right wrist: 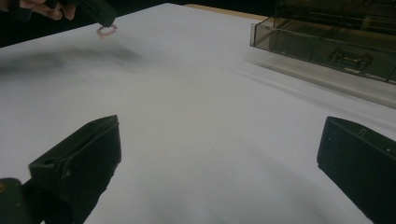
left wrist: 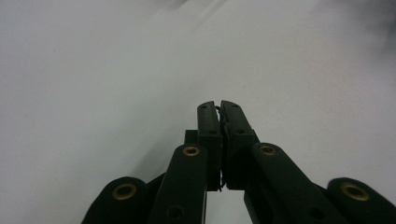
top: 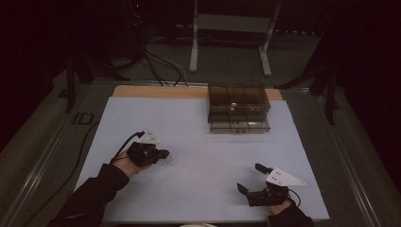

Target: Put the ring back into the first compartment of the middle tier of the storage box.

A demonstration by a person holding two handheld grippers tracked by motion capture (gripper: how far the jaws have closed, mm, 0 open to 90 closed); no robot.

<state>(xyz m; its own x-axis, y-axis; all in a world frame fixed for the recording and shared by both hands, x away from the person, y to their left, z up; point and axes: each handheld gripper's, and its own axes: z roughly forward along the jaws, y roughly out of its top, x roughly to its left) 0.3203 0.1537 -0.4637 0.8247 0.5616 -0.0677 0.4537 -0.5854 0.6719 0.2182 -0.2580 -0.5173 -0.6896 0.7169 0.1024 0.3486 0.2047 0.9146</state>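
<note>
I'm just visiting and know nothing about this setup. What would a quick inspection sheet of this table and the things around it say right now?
Surface: white sheet over a wooden table, its far edge bare.
Job's things: clear compartment box at the far side; small items inside, too dim to identify. A small pinkish ring hangs from the left gripper's tip.
Clutter: nothing seen.
Grippers: left gripper has jaws shut on the ring, held over the sheet; right gripper has jaws wide apart, holding nothing.
Cables: one cable trails from the left gripper; more lie on the floor beyond the table.
Surroundings: dark room, a white metal stand behind the table.
</note>
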